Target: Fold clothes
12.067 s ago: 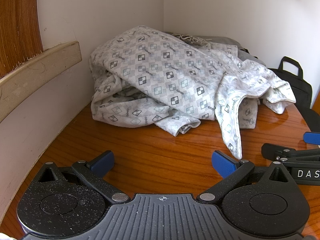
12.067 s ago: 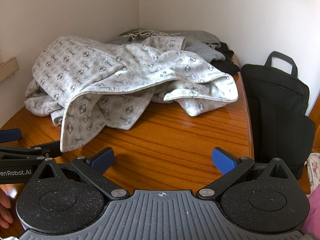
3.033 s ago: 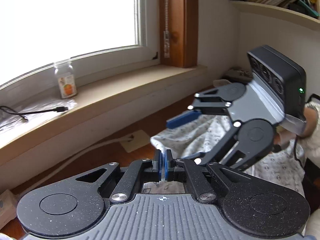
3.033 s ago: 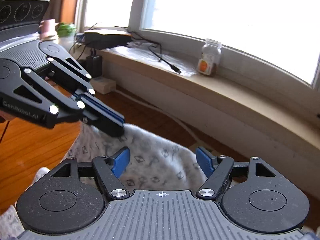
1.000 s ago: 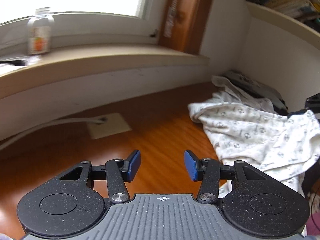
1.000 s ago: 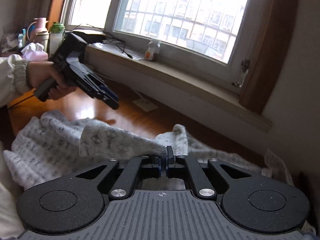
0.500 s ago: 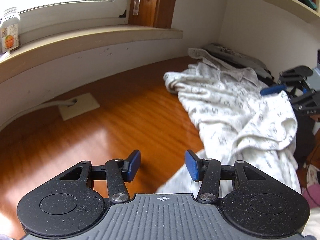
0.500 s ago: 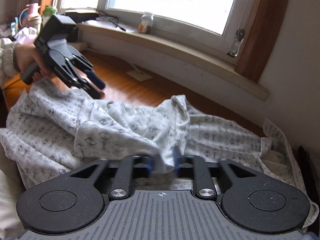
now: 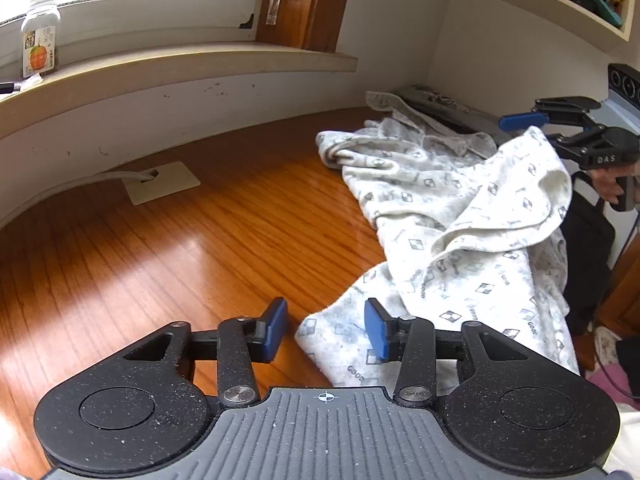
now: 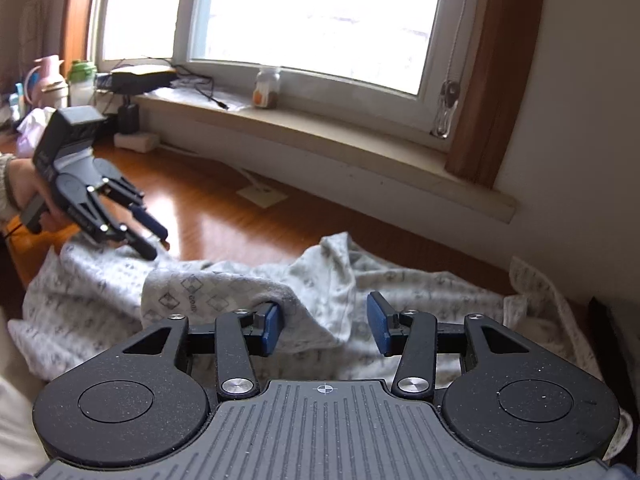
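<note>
Two grippers: I hold one in each hand, both part-way open, neither clamped on anything.
Left gripper: my jaws are closing, blue pads apart; a corner of the patterned garment lies on the table below the gap, and the pads do not press it.
Right gripper: my jaws are opening; a raised fold of the garment sits between the pads, against the left one, clear of the right one, so nothing is gripped.
Garment: crumpled, white with small diamond checks, spread over the wooden table, running from just under my left gripper to under my right gripper, near the corner of the wall.
Windowsill: behind the table, with a small jar on it.
Right hand: wrapped around its gripper's handle.
</note>
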Demonstrator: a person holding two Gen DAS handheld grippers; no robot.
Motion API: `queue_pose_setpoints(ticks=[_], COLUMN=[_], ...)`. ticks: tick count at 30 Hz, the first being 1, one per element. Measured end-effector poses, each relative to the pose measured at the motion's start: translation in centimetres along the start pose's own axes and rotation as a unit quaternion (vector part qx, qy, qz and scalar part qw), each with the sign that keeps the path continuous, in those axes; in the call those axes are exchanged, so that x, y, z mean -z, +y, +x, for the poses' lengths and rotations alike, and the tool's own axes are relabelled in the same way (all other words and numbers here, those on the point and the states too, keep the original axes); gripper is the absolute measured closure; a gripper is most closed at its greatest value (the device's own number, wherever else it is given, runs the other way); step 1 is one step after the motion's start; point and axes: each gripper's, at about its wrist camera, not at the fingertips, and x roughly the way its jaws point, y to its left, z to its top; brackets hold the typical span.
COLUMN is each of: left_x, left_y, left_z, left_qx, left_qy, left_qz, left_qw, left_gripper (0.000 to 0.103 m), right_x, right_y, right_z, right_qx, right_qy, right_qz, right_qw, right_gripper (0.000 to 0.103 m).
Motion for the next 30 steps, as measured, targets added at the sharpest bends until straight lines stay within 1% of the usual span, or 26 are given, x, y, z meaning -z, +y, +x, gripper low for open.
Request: queue_pose_setpoints(ticks=[2,5,8,11,15,19,22,25,29,30], left_x=[0.0,0.0,-0.1,-0.2,-0.3,-0.3,-0.4,-0.5,-0.6,-0.6], left_y=[-0.2,-0.4,-0.6,-0.6,-0.6,-0.7,-0.8,-0.9,-1.1,-1.2], left_z=[0.1,0.2,0.4,0.6,0.7,0.9,1.0,1.1,1.4,1.3], left_qx=[0.0,-0.002,-0.003,-0.004,-0.007,-0.008,-0.007,-0.003,0.001,0.001], left_qy=[-0.001,-0.002,-0.002,-0.002,-0.001,-0.001,0.0,0.001,-0.001,-0.001], left_qz=[0.002,0.003,0.004,0.006,0.009,0.011,0.012,0.011,0.009,0.01], left_qw=[1.0,1.0,1.0,1.0,0.9999,0.9999,0.9999,0.9999,1.0,0.9999], left_gripper=[0.062,0.062,0.063,0.063,0.063,0.064,0.065,0.065,0.065,0.065], right_x=[-0.4,-0.4,0.4,1.4,2.2,2.1,1.5,0.7,-0.9,-1.2], right_y=[0.4,0.7,0.7,0.1,-0.6,-1.5,-2.1,-1.8,-1.4,-1.3], right_z=[0.3,0.5,0.3,-0.2,-1.1,-2.1,-1.6,0.7,5.7,7.1], right_qx=[0.001,0.01,0.017,0.025,0.041,0.054,0.051,0.039,0.008,0.009], right_qy=[0.013,0.041,0.071,0.094,0.114,0.107,0.092,0.082,0.07,0.072], right_qz=[-0.013,-0.028,-0.039,-0.04,-0.043,-0.028,-0.008,0.004,0.04,0.042], right_qw=[1.0,0.999,0.997,0.994,0.992,0.992,0.994,0.996,0.997,0.996], right_gripper=[0.057,0.056,0.055,0.05,0.05,0.05,0.05,0.05,0.05,0.05])
